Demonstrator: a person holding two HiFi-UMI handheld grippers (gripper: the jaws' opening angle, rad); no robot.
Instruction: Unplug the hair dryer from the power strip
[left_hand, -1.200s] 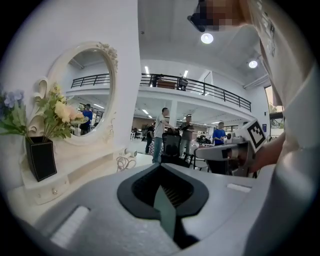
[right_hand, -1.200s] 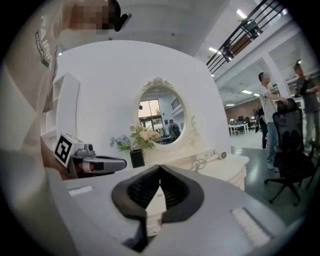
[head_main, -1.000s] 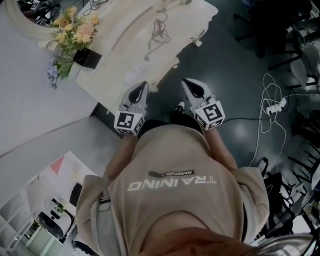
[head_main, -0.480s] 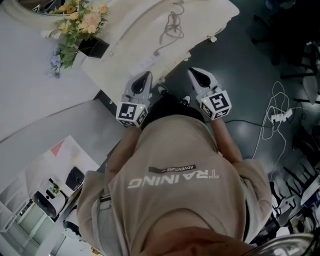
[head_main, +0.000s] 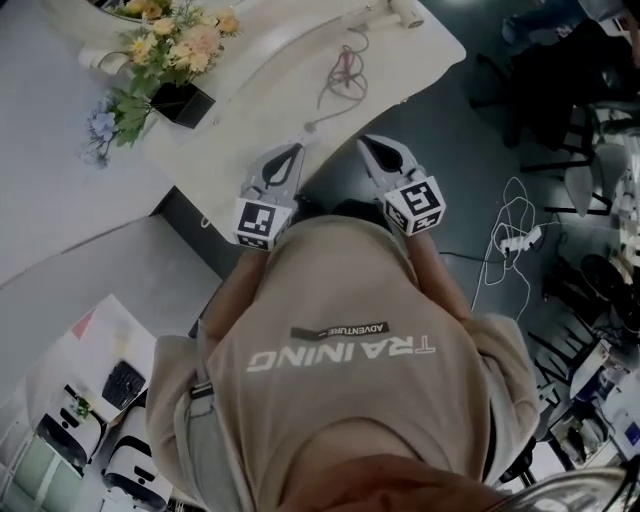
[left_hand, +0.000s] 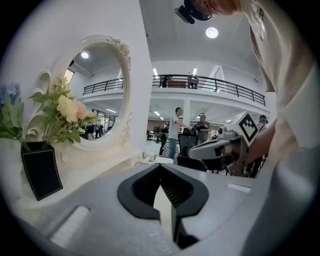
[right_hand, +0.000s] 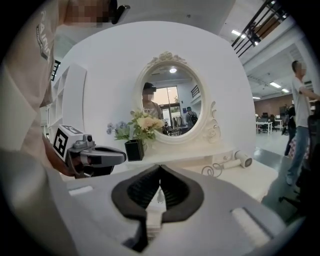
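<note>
The cream dressing table (head_main: 250, 60) fills the top of the head view. A white hair dryer (head_main: 405, 12) (right_hand: 243, 159) lies at its far end. Its cord (head_main: 345, 65) (right_hand: 212, 170) coils and runs down to the near edge by my left gripper (head_main: 290, 150). That gripper's tips reach over the edge and hide the power strip. My right gripper (head_main: 370, 143) hangs over the dark floor beside the table. Both grippers (left_hand: 160, 167) (right_hand: 160, 167) have tips touching and hold nothing. A small white plug-like piece (right_hand: 160, 197) shows beyond the right gripper's tips.
Flowers in a black vase (head_main: 175, 95) (left_hand: 40, 170) stand at the table's left, before an oval mirror (right_hand: 172, 102). Another white power strip with tangled cables (head_main: 515, 240) lies on the floor at right, near dark chairs (head_main: 560, 90). People stand in the background.
Both grippers and the person have moved forward to the table; the left gripper's tips now overlap its near edge. Both stay shut.
</note>
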